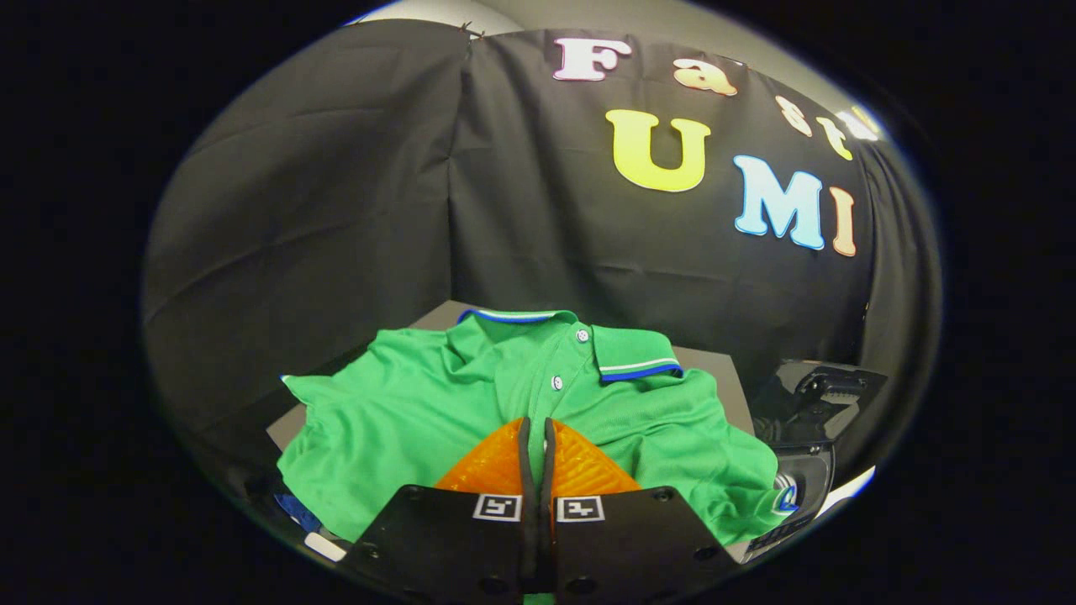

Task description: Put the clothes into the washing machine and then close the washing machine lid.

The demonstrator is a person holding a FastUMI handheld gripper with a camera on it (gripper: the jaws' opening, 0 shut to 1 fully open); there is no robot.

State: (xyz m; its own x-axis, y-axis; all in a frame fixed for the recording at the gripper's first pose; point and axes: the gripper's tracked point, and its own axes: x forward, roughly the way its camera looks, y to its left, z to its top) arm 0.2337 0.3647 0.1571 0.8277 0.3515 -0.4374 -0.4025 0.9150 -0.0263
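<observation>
Pinching the green polo shirt [504, 395] where it lies spread on the grey table [714, 370], just ahead of the gripper [537, 428].

Its orange fingers [492, 466] are pressed together, seemingly on a small fold of fabric; so thin a bite may slip on lifting. At four o'clock sits a dark machine part [820, 412], which the trailing hem could snag.

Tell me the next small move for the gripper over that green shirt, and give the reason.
Probably open the fingers, then lower onto the cloth. The gripper has its two orange fingers pressed together, with no visible fold between them, while the green polo shirt lies spread on the grey surface just ahead of and beneath them. Shut fingers cannot take a fold, so they likely need to part first.
</observation>
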